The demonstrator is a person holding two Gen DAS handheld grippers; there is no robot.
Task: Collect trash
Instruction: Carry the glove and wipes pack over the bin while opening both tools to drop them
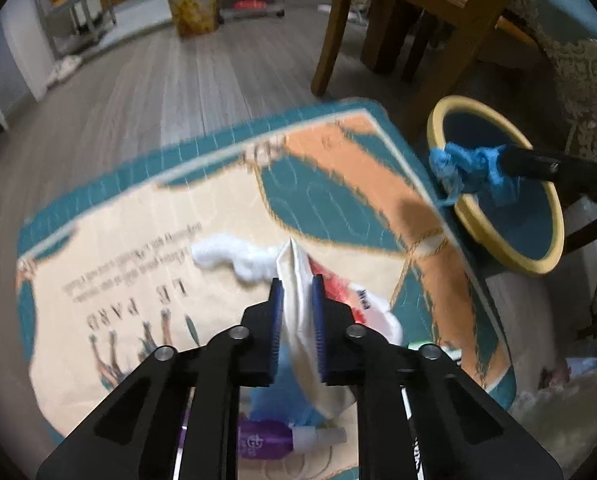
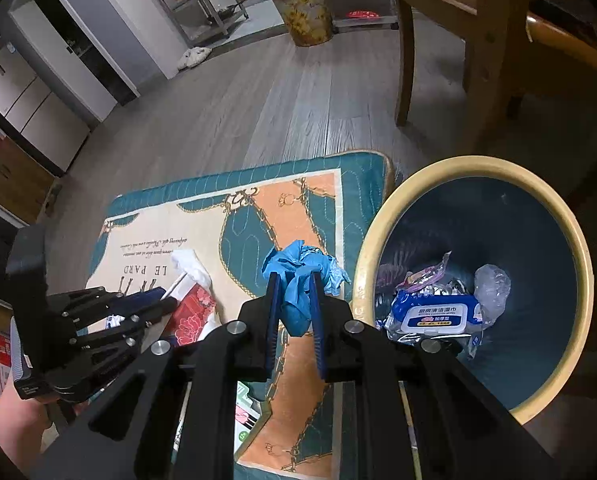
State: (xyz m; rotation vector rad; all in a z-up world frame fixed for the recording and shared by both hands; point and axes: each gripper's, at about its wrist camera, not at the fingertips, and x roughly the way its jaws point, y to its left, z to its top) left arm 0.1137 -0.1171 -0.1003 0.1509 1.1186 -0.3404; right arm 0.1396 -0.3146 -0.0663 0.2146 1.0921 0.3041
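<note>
My left gripper (image 1: 297,282) is shut on a cream-white wrapper (image 1: 300,320) and holds it above the mat. It also shows in the right wrist view (image 2: 166,296). My right gripper (image 2: 295,276) is shut on a crumpled blue glove (image 2: 298,280), just left of the yellow-rimmed bin (image 2: 370,248). In the left wrist view the glove (image 1: 466,170) hangs over the bin's rim (image 1: 442,120). Inside the bin lie a blue wipes pack (image 2: 434,314) and clear plastic (image 2: 492,284). On the mat lie a white tissue (image 1: 226,254), a red-and-white packet (image 2: 192,312) and a purple bottle (image 1: 262,438).
The teal, cream and orange mat (image 2: 282,208) lies on grey wood floor. A wooden chair (image 2: 478,40) stands behind the bin. A patterned, full waste basket (image 2: 308,16) and metal shelves (image 2: 202,4) stand far back. Cabinets (image 2: 38,92) line the left.
</note>
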